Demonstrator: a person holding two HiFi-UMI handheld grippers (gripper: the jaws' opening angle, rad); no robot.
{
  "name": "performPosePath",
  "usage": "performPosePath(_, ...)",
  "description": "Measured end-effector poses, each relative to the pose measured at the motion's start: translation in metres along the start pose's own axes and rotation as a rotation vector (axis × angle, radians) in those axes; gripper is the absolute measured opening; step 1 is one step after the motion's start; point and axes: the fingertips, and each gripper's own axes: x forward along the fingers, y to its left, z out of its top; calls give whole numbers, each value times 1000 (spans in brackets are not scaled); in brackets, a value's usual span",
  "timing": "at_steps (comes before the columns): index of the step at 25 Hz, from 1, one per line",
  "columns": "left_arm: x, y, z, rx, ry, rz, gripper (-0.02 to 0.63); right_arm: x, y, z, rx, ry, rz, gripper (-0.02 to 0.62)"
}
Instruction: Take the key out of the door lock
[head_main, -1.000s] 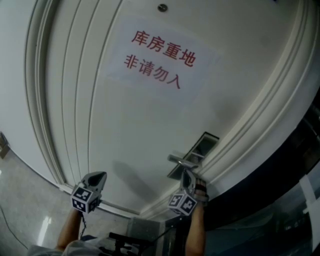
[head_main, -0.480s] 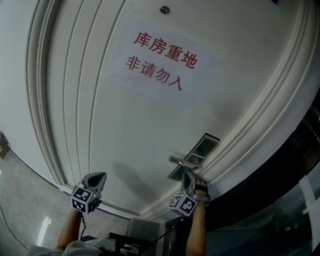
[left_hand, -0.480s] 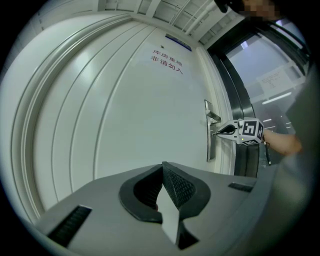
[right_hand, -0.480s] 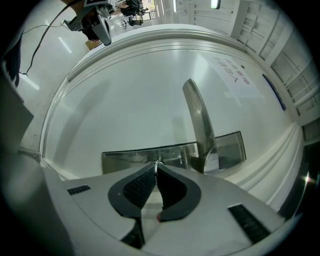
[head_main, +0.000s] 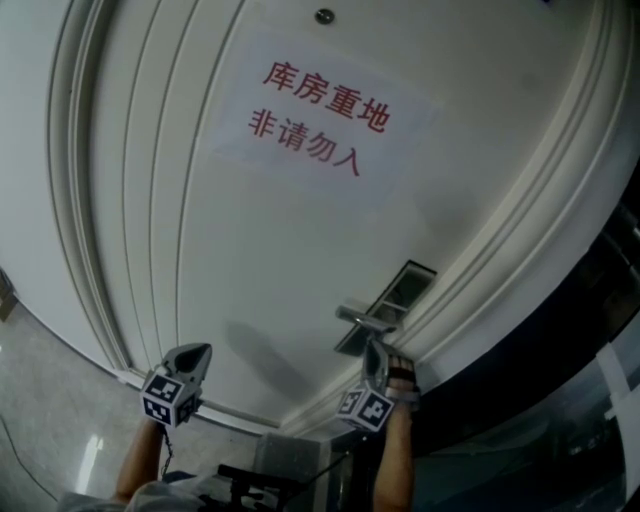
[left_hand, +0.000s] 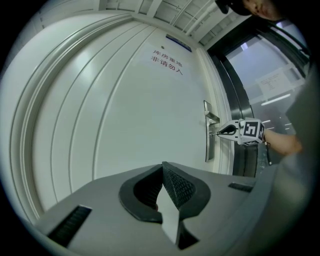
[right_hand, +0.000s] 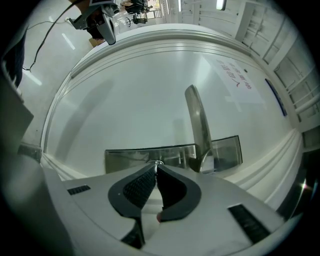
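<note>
The metal lock plate (head_main: 388, 303) sits at the right edge of a white door (head_main: 290, 250), with a lever handle (head_main: 360, 320) on it. My right gripper (head_main: 375, 350) is at the plate below the handle, shut on the small metal key (right_hand: 157, 162) that sticks out of the lock plate (right_hand: 145, 156). Only the key's top edge shows between the pads. The handle (right_hand: 198, 125) rises just right of the jaws. My left gripper (head_main: 200, 351) hangs apart at the lower left, shut with nothing in it. From the left gripper view, the right gripper (left_hand: 221, 132) touches the plate (left_hand: 207, 142).
A paper sign with red characters (head_main: 320, 115) is stuck high on the door. Moulded door frame (head_main: 500, 250) runs along the right, with a dark glass panel (head_main: 560, 380) beyond it. A person's forearms (head_main: 392, 470) reach up from below.
</note>
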Motion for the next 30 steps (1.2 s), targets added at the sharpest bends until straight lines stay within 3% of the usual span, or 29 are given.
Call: performPosePath(30,-18,1,-1,9,4,18,8,-3,-2,-2,8,-7,-6,23)
